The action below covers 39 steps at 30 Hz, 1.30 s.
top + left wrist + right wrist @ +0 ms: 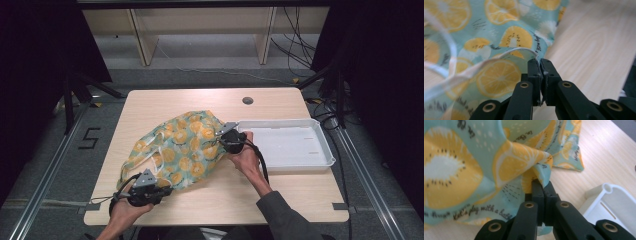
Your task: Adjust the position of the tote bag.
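Fingers pinch cloth bag, edge hidden.

The fruit-print cloth bag carries script reading "play with a ball" at lower left. A black "5" marks the floor at left.

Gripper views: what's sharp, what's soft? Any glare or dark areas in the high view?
Left gripper view: jaws and the pinched hem of the fruit-print cloth bag fairly sharp, its near folds at left and the table soft. Right gripper view: print lettering readable, white tray blurred. High view: evenly lit tabletop, no glare, surroundings at both sides nearly black.
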{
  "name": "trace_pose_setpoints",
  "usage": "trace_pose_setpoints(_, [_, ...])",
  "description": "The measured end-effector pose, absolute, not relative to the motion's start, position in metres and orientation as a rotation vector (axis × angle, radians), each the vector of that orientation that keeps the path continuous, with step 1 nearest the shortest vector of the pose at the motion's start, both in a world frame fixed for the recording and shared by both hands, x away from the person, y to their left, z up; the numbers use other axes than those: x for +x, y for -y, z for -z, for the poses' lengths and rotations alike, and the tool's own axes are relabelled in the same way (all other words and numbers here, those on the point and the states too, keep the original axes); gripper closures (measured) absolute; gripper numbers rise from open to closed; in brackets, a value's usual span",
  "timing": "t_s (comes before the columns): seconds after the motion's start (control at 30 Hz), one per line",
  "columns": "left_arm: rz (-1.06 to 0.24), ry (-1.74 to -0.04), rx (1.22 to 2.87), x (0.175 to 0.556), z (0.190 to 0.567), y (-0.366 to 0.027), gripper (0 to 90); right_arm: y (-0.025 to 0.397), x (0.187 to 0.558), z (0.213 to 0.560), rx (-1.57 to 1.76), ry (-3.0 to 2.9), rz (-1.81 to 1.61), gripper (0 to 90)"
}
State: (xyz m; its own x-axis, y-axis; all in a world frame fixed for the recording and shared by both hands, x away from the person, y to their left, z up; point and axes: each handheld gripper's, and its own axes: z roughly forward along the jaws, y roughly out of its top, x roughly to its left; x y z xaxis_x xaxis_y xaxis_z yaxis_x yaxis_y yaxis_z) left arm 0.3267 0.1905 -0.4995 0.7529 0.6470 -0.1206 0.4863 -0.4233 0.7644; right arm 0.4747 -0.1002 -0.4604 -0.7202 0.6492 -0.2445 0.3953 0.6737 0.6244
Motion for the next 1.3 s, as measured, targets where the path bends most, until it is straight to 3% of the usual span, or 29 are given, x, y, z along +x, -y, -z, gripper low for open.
trace_pose_setpoints(0.07, [-0.232,-0.823,2.117,0.324,0.5,-0.18,86.3,0.102,0.477,0.46,0.81,-2.432,-0.774,90.0])
trace_pose_setpoints(0.17, [-0.205,-0.784,2.144,0.32,0.501,-0.167,86.0,0.107,0.473,0.454,0.817,-2.388,-0.778,77.5])
trace_pose_setpoints(0.2, [-0.212,-0.777,2.159,0.319,0.501,-0.163,86.0,0.107,0.473,0.454,0.817,-2.388,-0.778,77.5])
trace_pose_setpoints(0.27, [-0.197,-0.75,2.158,0.317,0.502,-0.153,85.8,0.112,0.462,0.444,0.83,-2.343,-0.81,65.6])
trace_pose_setpoints(0.4, [-0.15,-0.716,2.153,0.307,0.496,-0.138,74.5,0.12,0.428,0.42,0.786,-2.341,-0.982,55.4])
trace_pose_setpoints(0.43, [-0.151,-0.708,2.15,0.305,0.494,-0.139,74.5,0.12,0.428,0.42,0.786,-2.341,-0.982,55.4])
trace_pose_setpoints(0.6, [-0.18,-0.726,2.102,0.291,0.471,-0.162,55.7,0.11,0.399,0.419,0.722,-2.444,-1.131,50.5])
trace_pose_setpoints(0.77, [-0.242,-0.759,2.022,0.287,0.455,-0.198,51.1,0.086,0.383,0.428,0.633,-2.548,-1.161,46.9])
trace_pose_setpoints(0.93, [-0.337,-0.914,1.947,0.303,0.453,-0.234,46.7,0.047,0.361,0.438,0.521,-2.675,-1.212,44.4])
trace_pose_setpoints(1.3, [-0.441,-1.062,1.923,0.326,0.465,-0.266,41.0,0.0,0.343,0.475,0.38,-2.772,-1.063,40.8])
